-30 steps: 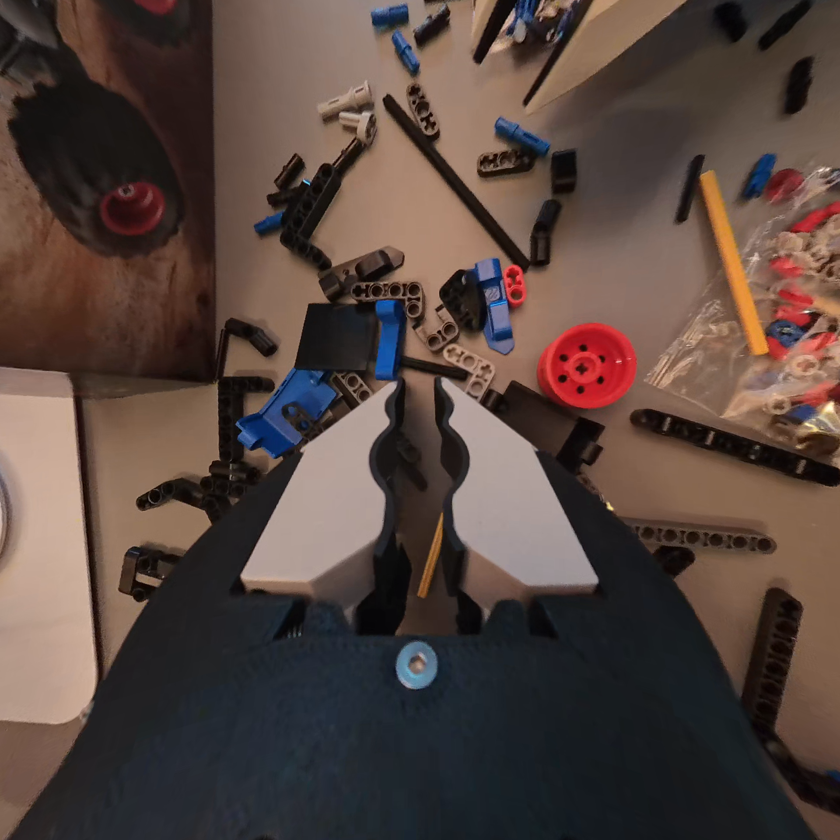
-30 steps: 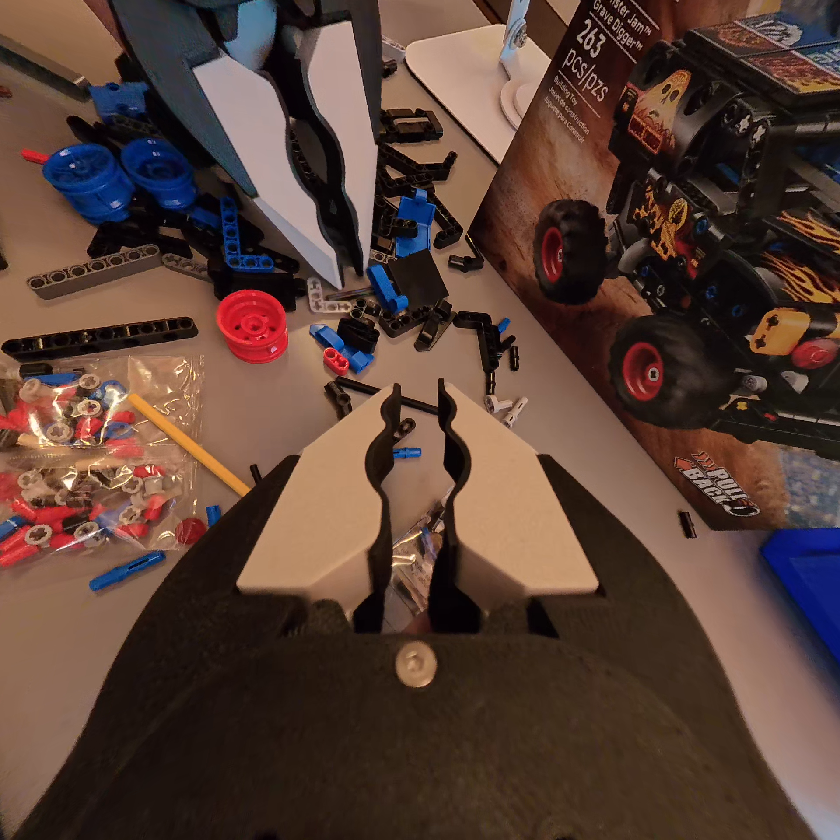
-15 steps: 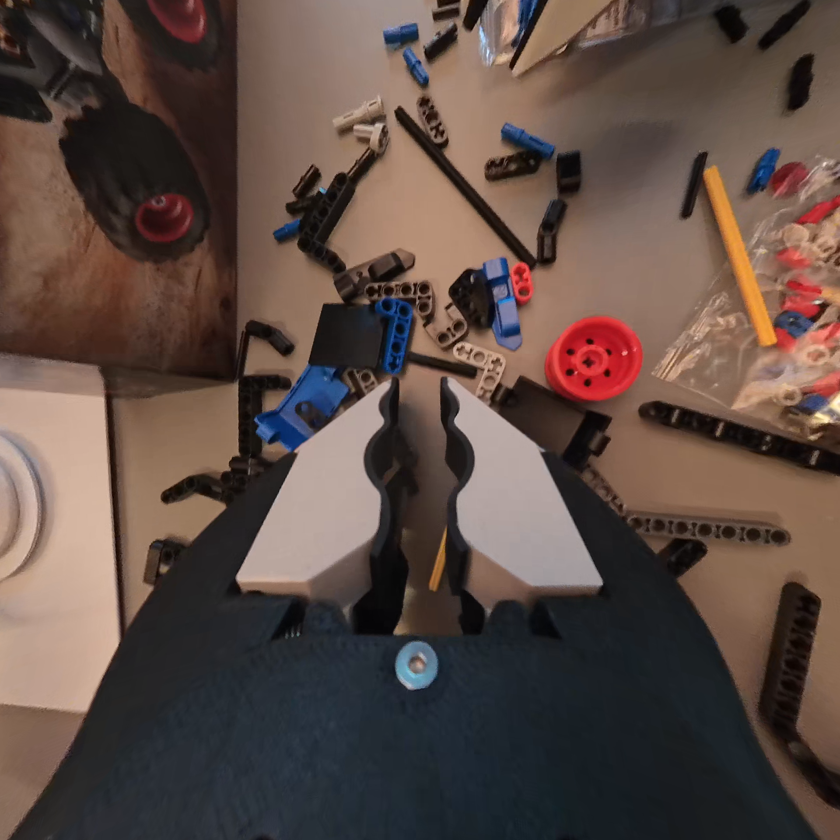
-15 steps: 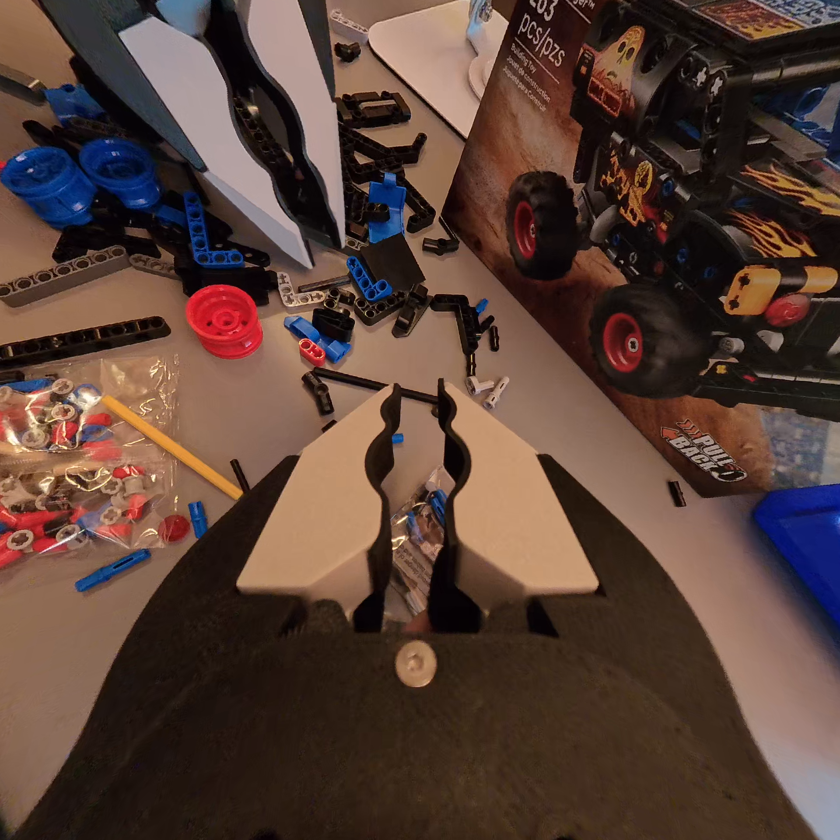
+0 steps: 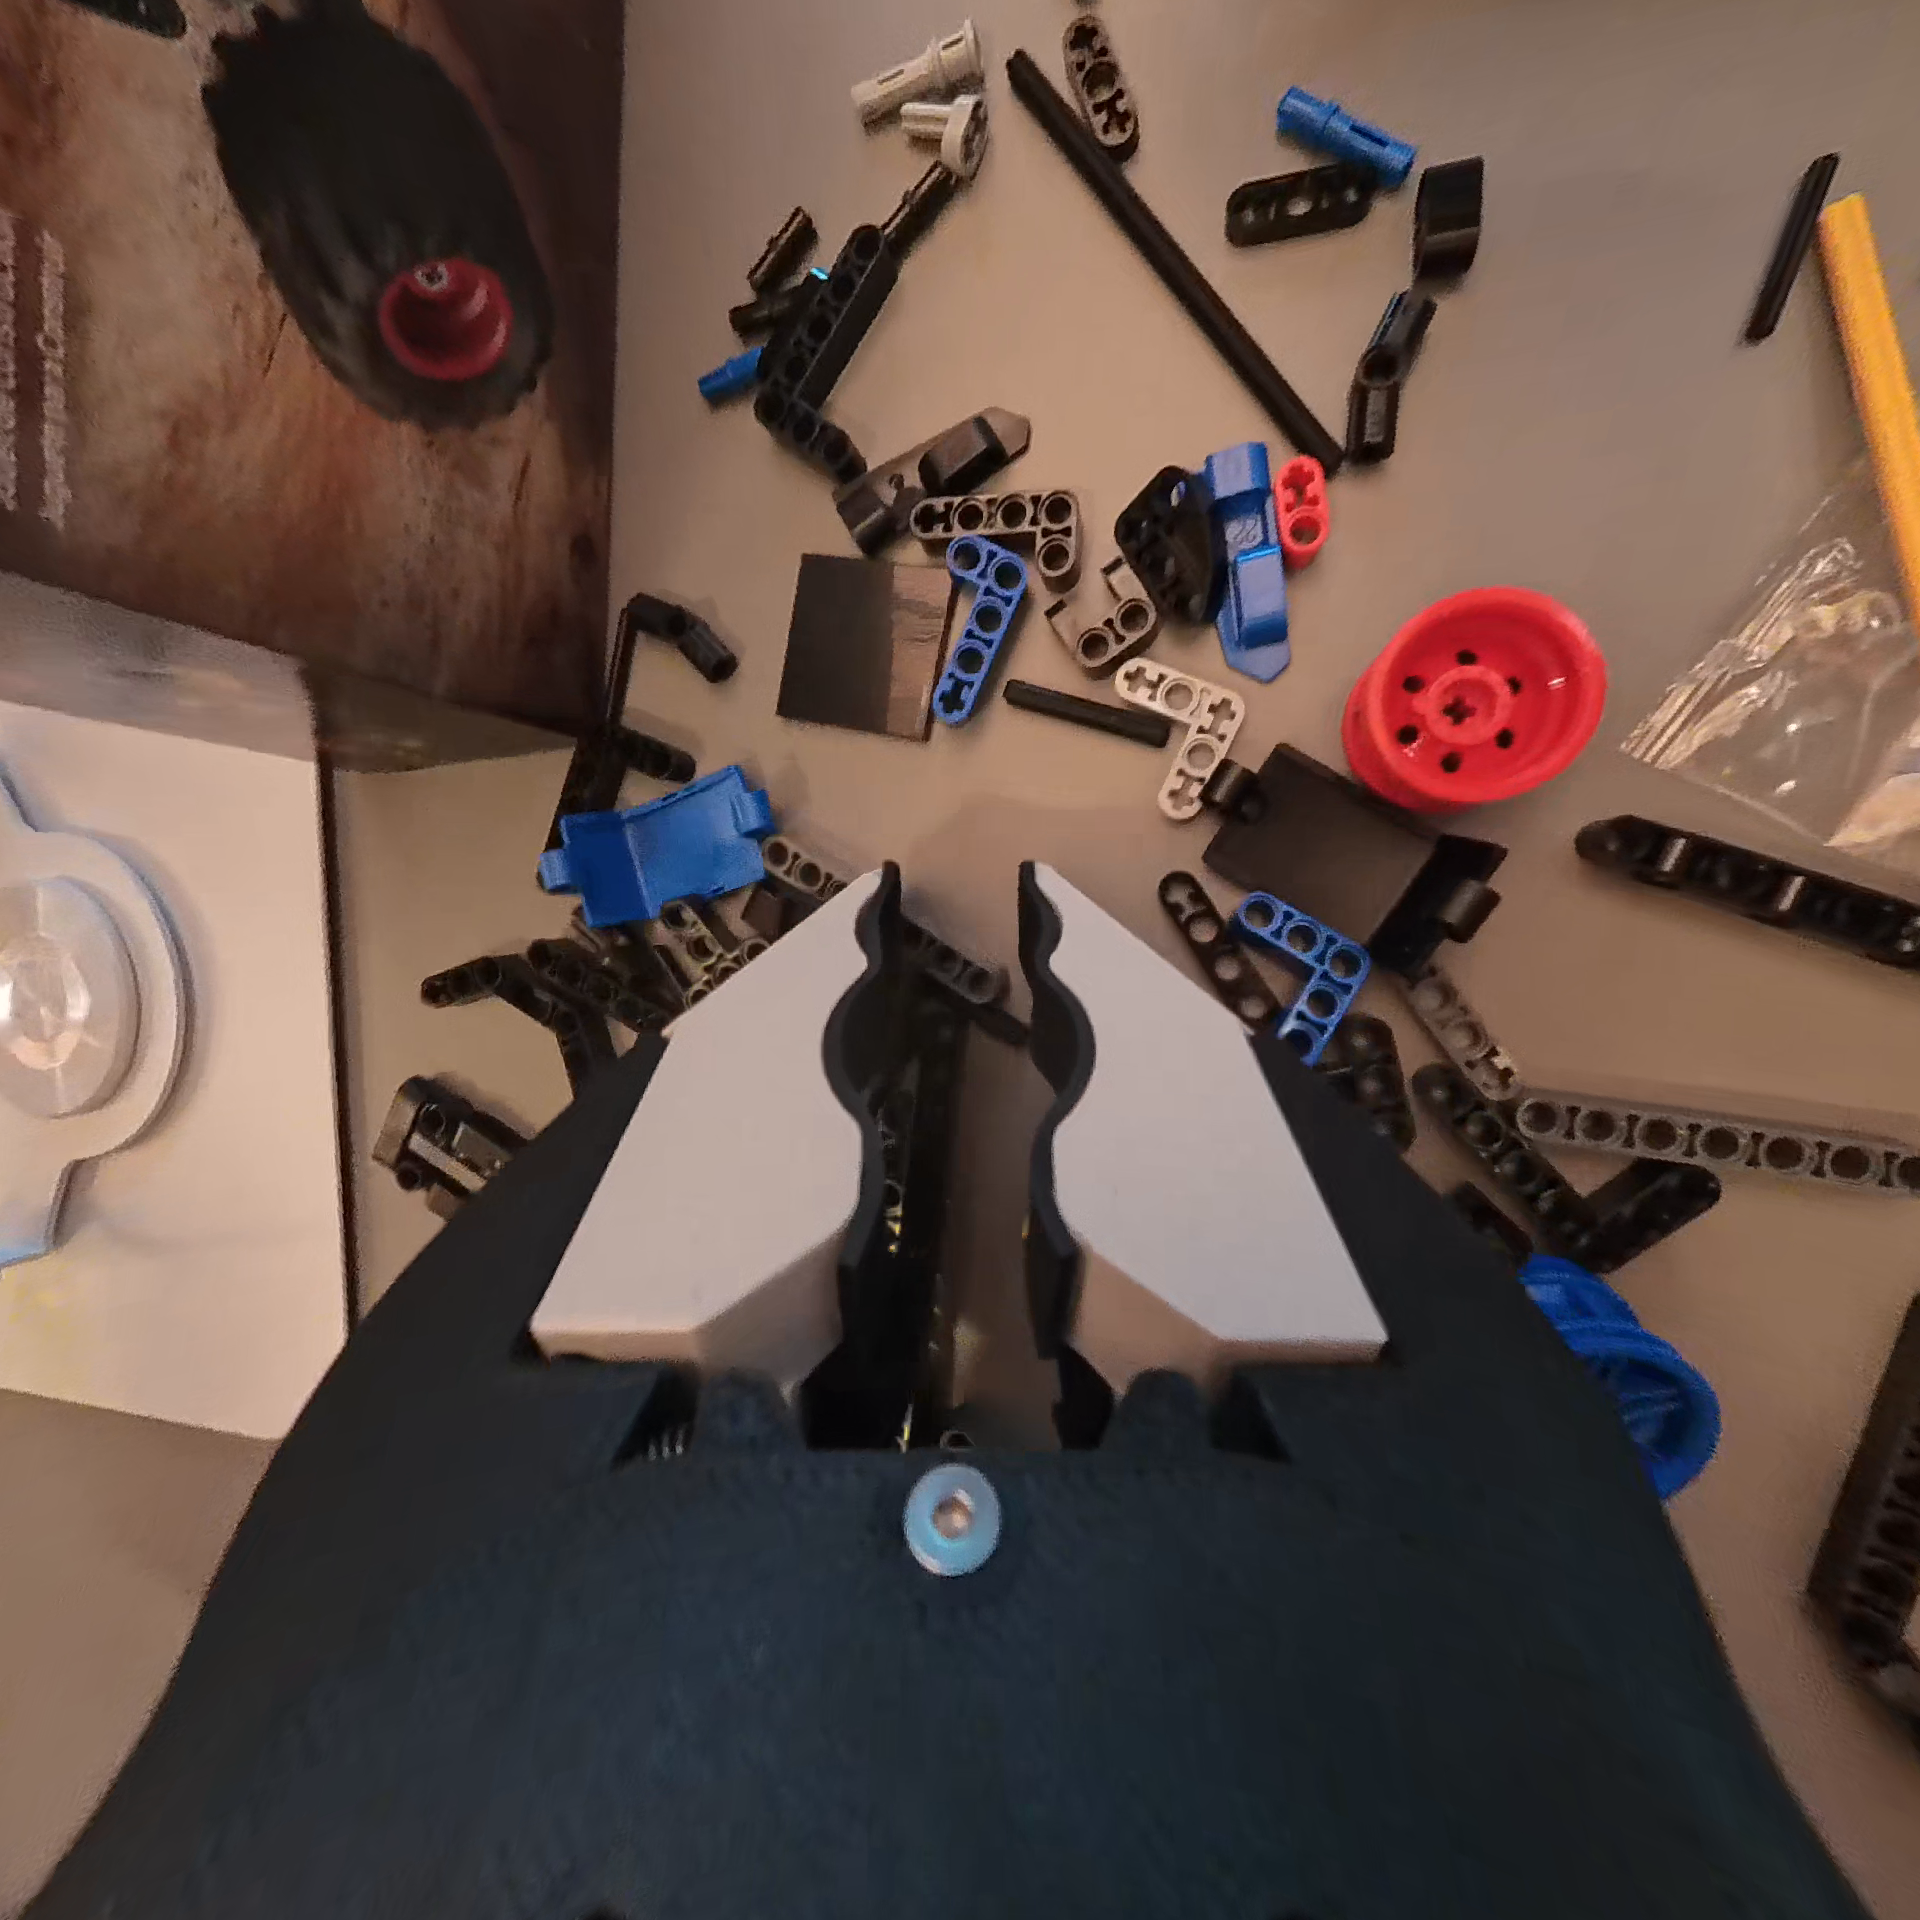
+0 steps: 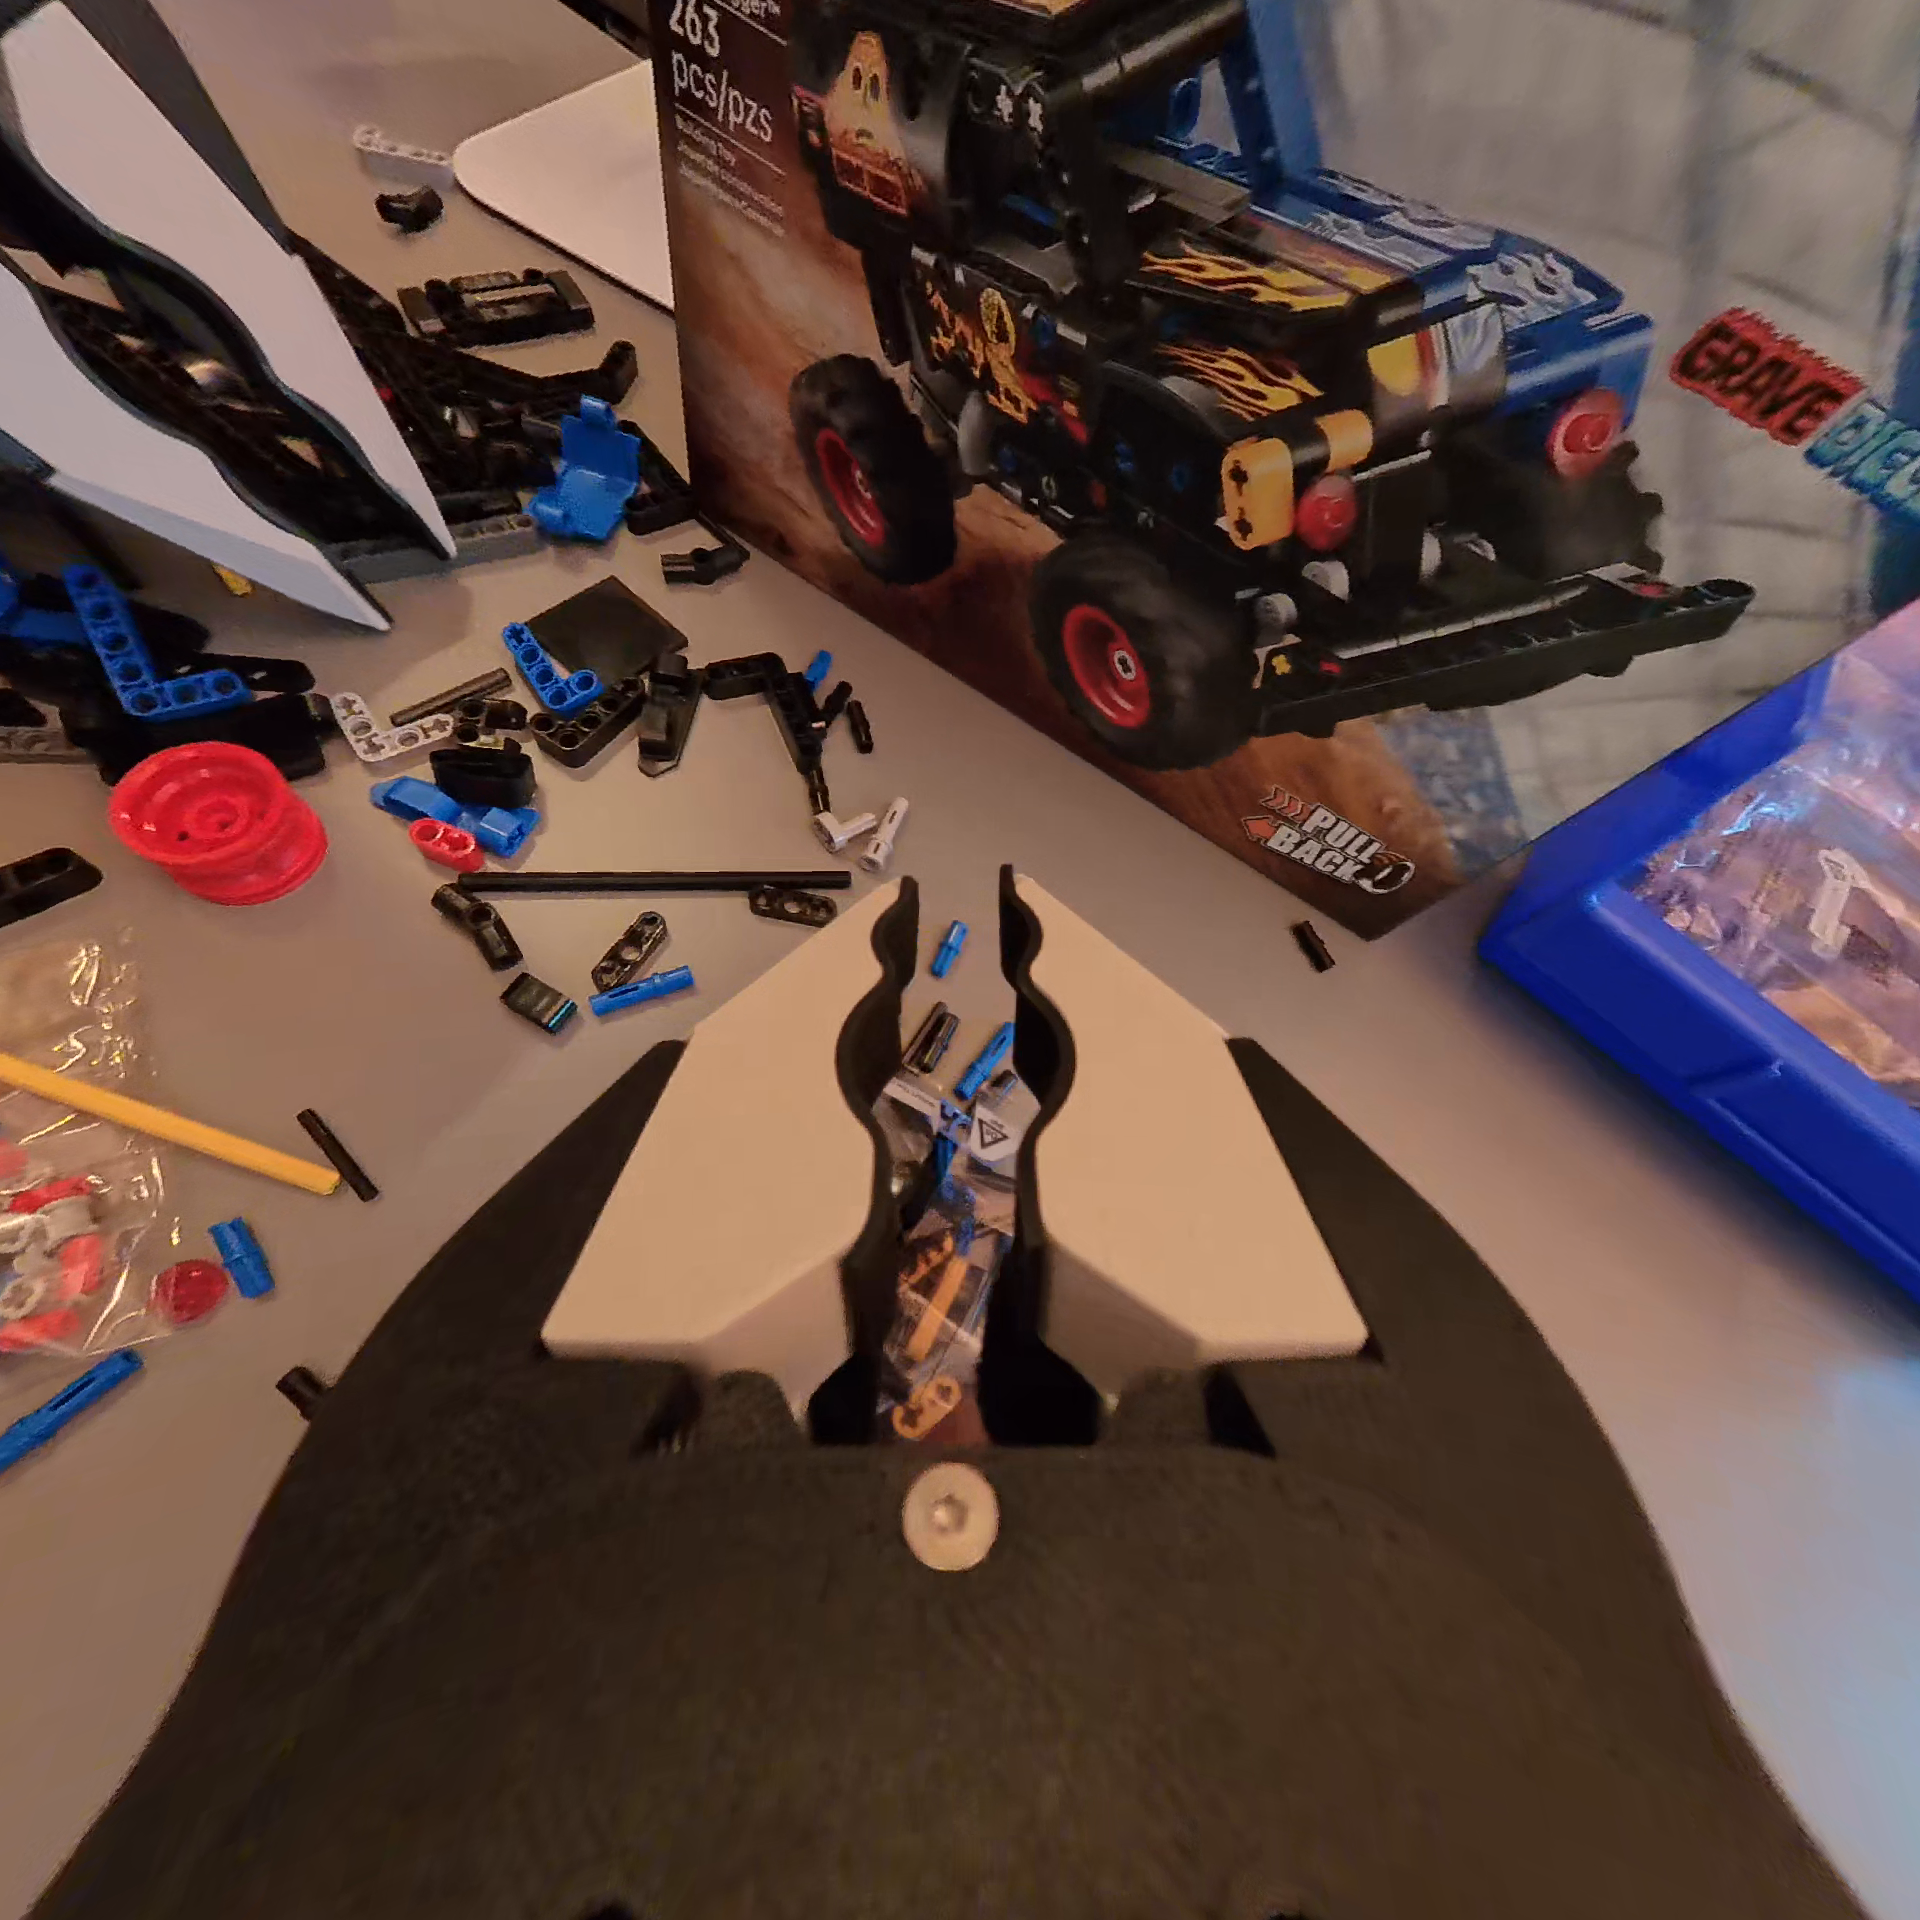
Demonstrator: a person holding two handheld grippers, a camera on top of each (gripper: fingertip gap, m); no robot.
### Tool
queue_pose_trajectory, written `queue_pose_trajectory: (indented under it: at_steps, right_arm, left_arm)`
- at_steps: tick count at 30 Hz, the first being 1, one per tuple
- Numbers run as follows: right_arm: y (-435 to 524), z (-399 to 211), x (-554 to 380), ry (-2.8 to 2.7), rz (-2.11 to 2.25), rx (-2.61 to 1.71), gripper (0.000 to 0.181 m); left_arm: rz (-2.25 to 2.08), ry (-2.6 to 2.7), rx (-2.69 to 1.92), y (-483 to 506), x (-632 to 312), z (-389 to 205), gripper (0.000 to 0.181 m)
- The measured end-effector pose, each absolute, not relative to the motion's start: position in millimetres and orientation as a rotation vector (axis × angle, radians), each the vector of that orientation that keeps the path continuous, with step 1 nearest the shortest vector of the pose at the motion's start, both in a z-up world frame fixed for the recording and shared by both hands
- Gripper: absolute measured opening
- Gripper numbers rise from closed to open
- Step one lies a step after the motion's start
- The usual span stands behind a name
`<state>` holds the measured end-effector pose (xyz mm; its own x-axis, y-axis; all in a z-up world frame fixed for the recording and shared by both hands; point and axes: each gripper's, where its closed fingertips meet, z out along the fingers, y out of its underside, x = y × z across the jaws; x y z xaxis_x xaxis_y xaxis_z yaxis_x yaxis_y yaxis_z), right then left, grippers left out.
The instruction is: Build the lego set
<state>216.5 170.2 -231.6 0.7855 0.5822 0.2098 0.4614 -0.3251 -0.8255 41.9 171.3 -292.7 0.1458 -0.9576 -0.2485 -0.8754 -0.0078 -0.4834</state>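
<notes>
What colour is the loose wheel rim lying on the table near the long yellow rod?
Red. The wheel rim shows best in the left wrist view.

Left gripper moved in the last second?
Yes. The left gripper has backed away from the black square plate: its tips sat nearly at the plate's edge, now bare table shows between them.

A red wheel hub [image 5: 1473,707] and blue angled beams [image 5: 977,629] are seen among black and grey pieces on the grey table [image 5: 1558,436]. A yellow rod [image 6: 166,1124] is shown beside a clear bag of red and white parts [image 6: 62,1278]. Yellow flames are printed on the box [image 6: 1091,436]; the tray [image 6: 1704,1049] is blue.
</notes>
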Motion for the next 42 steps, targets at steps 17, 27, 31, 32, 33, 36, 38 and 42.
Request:
queue_pose_trajectory:
  at_steps: [17, 27, 31, 32, 33, 36, 38, 42]
  right_arm:
    - [133, -189, 320, -0.552, 0.034, -2.018, 0.019]
    - [97, -275, 373, -0.583, -0.133, -2.366, 0.056]
    - [89, -292, 386, -0.547, -0.047, -2.411, 0.05]
    - [88, -292, 388, -0.545, -0.038, -2.412, 0.043]
    - [87, -293, 391, -0.537, -0.039, -2.416, 0.036]
    - [85, -294, 400, -0.509, -0.061, -2.425, 0.017]
    - [85, -295, 402, -0.521, -0.078, -2.423, 0.01]
    - [86, -295, 403, -0.54, -0.098, -2.412, 0.001]
  left_arm:
    - [-0.174, 1.629, -1.88, 163, -3, -267, 0.019]
    - [-0.175, 1.623, -1.863, 153, 0, -265, 0.019]
    - [-0.156, 1.639, -1.842, 151, 5, -262, 0.018]
    - [-0.153, 1.64, -1.84, 150, 6, -262, 0.019]
    - [-0.152, 1.64, -1.838, 150, 7, -261, 0.019]
    - [-0.152, 1.636, -1.84, 150, 7, -261, 0.019]
    - [-0.147, 1.631, -1.844, 150, 6, -262, 0.019]
    - [-0.146, 1.622, -1.849, 151, 5, -263, 0.018]
